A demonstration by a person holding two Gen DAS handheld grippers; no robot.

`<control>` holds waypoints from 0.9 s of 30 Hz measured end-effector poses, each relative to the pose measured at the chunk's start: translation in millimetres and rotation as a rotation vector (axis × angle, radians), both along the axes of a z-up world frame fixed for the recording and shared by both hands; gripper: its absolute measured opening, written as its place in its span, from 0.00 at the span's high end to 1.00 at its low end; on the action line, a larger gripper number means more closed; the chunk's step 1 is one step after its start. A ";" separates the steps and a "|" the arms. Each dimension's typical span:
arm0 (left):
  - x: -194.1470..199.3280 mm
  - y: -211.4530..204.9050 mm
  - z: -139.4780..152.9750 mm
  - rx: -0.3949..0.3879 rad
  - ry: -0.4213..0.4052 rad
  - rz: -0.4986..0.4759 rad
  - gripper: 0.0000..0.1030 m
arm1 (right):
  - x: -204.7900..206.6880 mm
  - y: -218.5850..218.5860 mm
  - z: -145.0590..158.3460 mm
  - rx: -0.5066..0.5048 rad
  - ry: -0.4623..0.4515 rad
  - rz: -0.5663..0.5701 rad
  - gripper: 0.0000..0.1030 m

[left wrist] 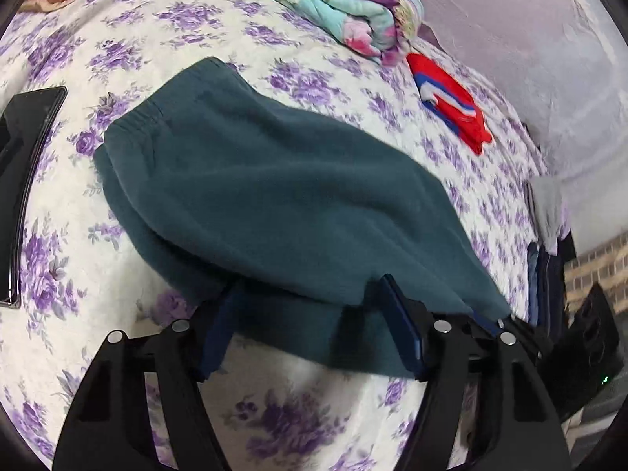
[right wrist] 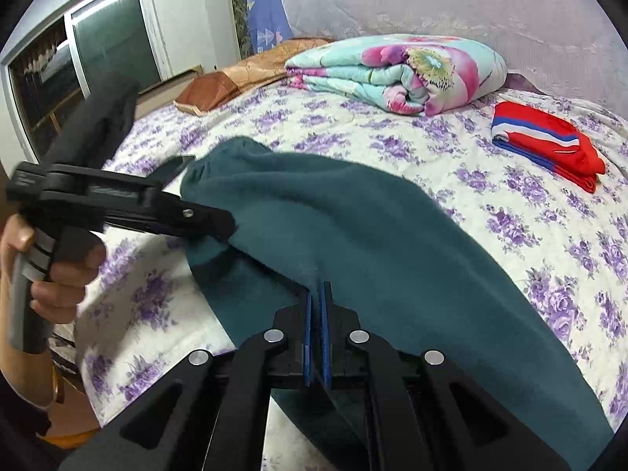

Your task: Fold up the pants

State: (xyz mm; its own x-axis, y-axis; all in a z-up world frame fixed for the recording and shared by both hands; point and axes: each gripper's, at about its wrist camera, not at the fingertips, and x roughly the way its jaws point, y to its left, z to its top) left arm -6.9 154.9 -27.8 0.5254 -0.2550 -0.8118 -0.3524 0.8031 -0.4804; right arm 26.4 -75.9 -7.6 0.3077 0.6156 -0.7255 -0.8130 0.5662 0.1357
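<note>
Lying across a purple-flowered bedspread [left wrist: 117, 31], teal fleece pants [left wrist: 274, 180], doubled over, long axis running from the elastic waistband at far left toward the near right. Pinched at the near edge between the pressed-together blue pads of the right gripper [right wrist: 318, 337], with the cloth draping down past it. Spread wide at the near hem in the left wrist view, the left gripper [left wrist: 310, 314], fingers straddling the fabric; whether the cloth is touched cannot be told. Seen from the right wrist, gripped in a bare hand [right wrist: 51, 274]. Folded floral quilt [right wrist: 396, 70] at the far side; folded red garment with blue and white stripes [right wrist: 545, 141] at far right, well apart from the pants.
</note>
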 end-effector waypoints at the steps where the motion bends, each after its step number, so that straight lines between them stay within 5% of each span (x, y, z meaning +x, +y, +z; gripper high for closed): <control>1: 1.0 1.8 -0.1 -0.015 0.003 0.015 0.35 | 0.9 -1.9 2.2 0.014 0.002 -0.001 0.95; 4: 5.0 9.0 -1.2 -0.036 0.019 0.058 0.42 | 2.4 -4.0 3.5 0.027 0.013 0.010 0.95; 9: 6.7 20.8 0.8 0.000 0.036 0.143 0.89 | -1.8 -1.4 -2.2 0.002 0.013 0.029 0.95; 11: -1.9 26.4 10.5 0.038 0.003 0.199 0.95 | -6.4 -1.3 1.6 -0.001 0.012 0.043 0.95; 15: -18.8 28.0 33.4 0.123 -0.050 0.227 0.95 | -21.8 2.0 8.8 0.002 0.026 0.105 0.95; 18: -20.9 29.9 27.0 0.174 -0.007 0.230 0.92 | -25.5 12.7 -9.1 -0.072 0.039 0.120 0.95; 20: -17.8 33.2 11.0 0.247 0.067 0.254 0.89 | -23.4 20.3 -32.1 -0.154 0.090 0.127 0.90; 23: -23.6 39.8 1.6 0.294 0.103 0.282 0.87 | -26.0 9.7 -28.1 -0.126 0.131 0.161 0.69; 27: -41.6 39.2 29.8 0.417 0.039 0.339 0.59 | -9.0 -64.1 9.7 -0.002 0.113 0.044 0.66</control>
State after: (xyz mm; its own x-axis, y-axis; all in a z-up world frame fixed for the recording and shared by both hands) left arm -48.4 194.1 2.0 0.4898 0.2718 -0.8284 -0.6363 0.7610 -0.1265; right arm 17.4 -140.0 2.1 0.1969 0.6248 -0.7555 -0.8165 0.5311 0.2264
